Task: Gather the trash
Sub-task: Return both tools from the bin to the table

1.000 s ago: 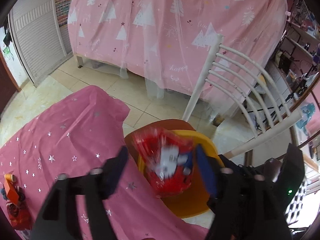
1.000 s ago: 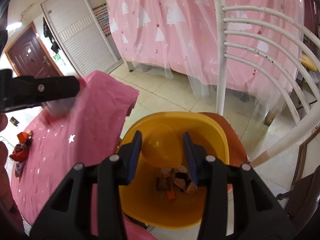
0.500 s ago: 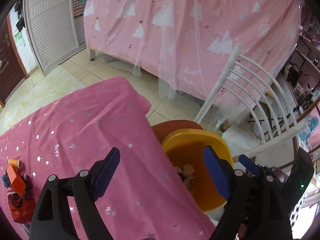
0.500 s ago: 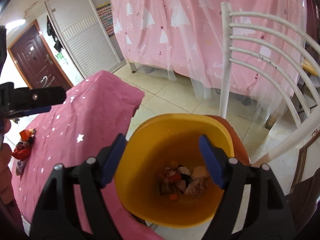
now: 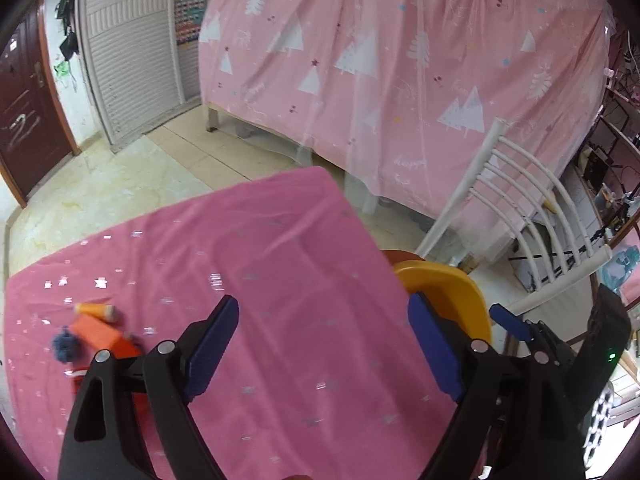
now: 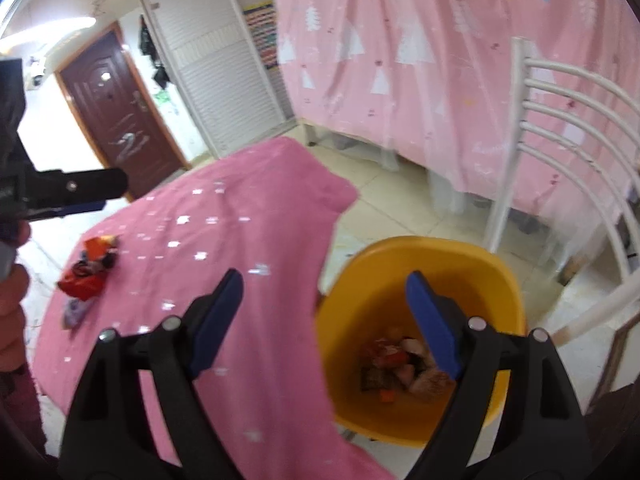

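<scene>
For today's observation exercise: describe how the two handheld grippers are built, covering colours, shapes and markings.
Both the left gripper and the right gripper have black plastic frames with round silver rivets and two flat dark blue fingers. A small green light glows on the black body beside the left gripper.

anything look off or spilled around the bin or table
Nothing spilled. The yellow bin sits upright on the chair with wrappers inside. The only clutter is a small pile of wrappers and scraps left at the far side of the pink tablecloth, waiting to be collected.
</scene>
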Motion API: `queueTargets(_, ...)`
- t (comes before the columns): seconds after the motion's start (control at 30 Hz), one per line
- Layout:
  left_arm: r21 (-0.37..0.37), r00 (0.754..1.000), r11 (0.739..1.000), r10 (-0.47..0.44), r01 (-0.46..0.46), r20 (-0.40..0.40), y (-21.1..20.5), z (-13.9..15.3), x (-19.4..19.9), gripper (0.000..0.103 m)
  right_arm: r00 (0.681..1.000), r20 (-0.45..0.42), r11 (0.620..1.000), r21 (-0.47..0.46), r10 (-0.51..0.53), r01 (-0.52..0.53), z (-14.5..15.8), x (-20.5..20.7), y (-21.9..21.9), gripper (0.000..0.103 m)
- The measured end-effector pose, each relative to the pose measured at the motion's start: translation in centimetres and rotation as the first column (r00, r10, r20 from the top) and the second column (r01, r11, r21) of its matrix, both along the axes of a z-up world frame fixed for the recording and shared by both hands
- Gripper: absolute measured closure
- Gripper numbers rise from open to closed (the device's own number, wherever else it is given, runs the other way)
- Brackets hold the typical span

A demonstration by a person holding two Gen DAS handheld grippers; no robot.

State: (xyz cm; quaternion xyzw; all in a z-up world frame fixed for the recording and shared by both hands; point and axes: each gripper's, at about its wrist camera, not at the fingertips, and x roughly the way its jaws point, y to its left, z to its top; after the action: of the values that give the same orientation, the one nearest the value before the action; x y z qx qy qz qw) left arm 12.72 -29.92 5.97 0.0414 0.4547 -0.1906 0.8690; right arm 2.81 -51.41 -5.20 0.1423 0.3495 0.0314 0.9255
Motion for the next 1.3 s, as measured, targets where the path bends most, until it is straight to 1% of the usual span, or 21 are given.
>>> queueTargets(0.2, 0.012, 0.998, 0.998, 0.069, -0.069, 0.014, 4.7, 0.7, 0.3, 0.022, 0.997, 0.014, 0.997, -0.016, 0.076, -0.076, 1.0, 0.4, 3.4, 0.022)
queueTargets(0.43, 0.028, 0.991, 0.991, 0.131, -0.132, 0.035, 10.0, 1.0, 0.2, 0.022, 0.989, 0.005, 0.988, -0.043, 0.148, -0.148, 1.5, 1.3, 7.0, 0.022)
queueTargets(0.6, 0.025, 0.987, 0.988, 0.151, -0.152, 0.049, 12.9, 1.2, -0.4, 0.022, 0.980, -0.001, 0.977, -0.073, 0.201, -0.201, 1.9, 1.5, 9.9, 0.022)
queueTargets(0.7, 0.027, 0.986, 0.987, 0.159, -0.160, 0.054, 14.1, 1.1, -0.7, 0.022, 0.971, -0.010, 0.969, -0.070, 0.237, -0.237, 1.9, 1.7, 11.2, 0.022)
queueTargets(0.83, 0.018, 0.986, 0.987, 0.161, -0.162, 0.043, 15.4, 0.6, -1.3, 0.022, 0.963, -0.030, 0.958, -0.093, 0.269, -0.271, 1.6, 1.8, 13.2, 0.022)
queueTargets(0.93, 0.035, 0.988, 0.988, 0.150, -0.152, 0.043, 16.3, -0.2, -2.0, 0.022, 0.958, -0.038, 0.951, -0.112, 0.286, -0.288, 1.8, 1.8, 14.2, 0.022)
queueTargets(1.03, 0.040, 0.989, 0.989, 0.143, -0.144, 0.023, 17.4, -1.4, -2.7, 0.022, 0.955, -0.043, 0.947, -0.120, 0.294, -0.297, 1.8, 1.8, 15.0, 0.022)
queueTargets(1.17, 0.025, 0.991, 0.991, 0.135, -0.135, -0.009, 18.6, -2.9, -3.4, 0.022, 0.949, -0.049, 0.941, -0.128, 0.311, -0.314, 1.9, 1.9, 16.1, 0.022)
queueTargets(1.3, 0.015, 0.992, 0.993, 0.121, -0.121, -0.022, 19.4, -4.3, -4.0, 0.022, 0.942, -0.058, 0.930, -0.146, 0.332, -0.337, 1.9, 1.9, 17.5, 0.021)
